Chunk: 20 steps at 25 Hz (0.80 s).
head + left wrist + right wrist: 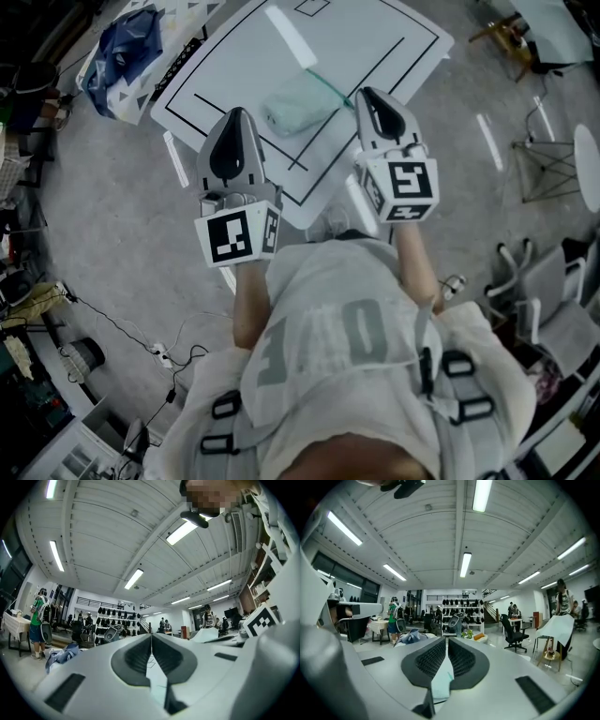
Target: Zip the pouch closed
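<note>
A pale green pouch (298, 103) lies on the white table (375, 37) marked with black lines, with a darker green strip along its right edge. Both grippers are held up in front of the person, above the table's near edge and pointing level. My left gripper (234, 112) hangs to the near left of the pouch, its jaws shut with nothing between them (151, 637). To the right of the pouch my right gripper (366, 92) is also shut on nothing (446, 640). A pale green patch (440, 681) shows below through the gap behind its pads.
A blue bag (127, 47) lies on a patterned sheet off the table's far left corner. Wire-legged stools (548, 164) and chairs stand at the right. Cables (159, 352) run over the grey floor at the near left. People and racks stand far across the hall.
</note>
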{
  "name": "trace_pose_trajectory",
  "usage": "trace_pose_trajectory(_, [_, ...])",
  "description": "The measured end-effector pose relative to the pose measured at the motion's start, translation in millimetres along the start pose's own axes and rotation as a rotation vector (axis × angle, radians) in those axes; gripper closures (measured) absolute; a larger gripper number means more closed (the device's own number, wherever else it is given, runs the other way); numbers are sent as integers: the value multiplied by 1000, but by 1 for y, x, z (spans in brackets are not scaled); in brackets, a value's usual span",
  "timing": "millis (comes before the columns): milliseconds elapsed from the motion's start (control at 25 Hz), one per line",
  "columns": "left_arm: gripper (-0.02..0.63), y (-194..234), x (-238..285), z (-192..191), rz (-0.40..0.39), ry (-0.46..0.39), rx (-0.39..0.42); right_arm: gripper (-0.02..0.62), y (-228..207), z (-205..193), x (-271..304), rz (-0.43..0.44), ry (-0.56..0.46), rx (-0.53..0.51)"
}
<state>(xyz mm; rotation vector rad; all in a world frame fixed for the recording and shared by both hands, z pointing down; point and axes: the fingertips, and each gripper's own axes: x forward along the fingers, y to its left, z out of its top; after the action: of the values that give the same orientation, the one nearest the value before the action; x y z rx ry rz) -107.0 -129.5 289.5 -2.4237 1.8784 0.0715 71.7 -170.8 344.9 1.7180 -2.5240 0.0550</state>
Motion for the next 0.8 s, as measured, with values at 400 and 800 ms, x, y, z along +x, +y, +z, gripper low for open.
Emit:
trace_pose_trajectory(400, [598,-16,2,7,-8,-33,38,588,40,28,-7,75,-86,-61])
trace_pose_trajectory(800, [598,-12,-1,7,-4,-26,35,588,31,27,-8,44,-90,-45])
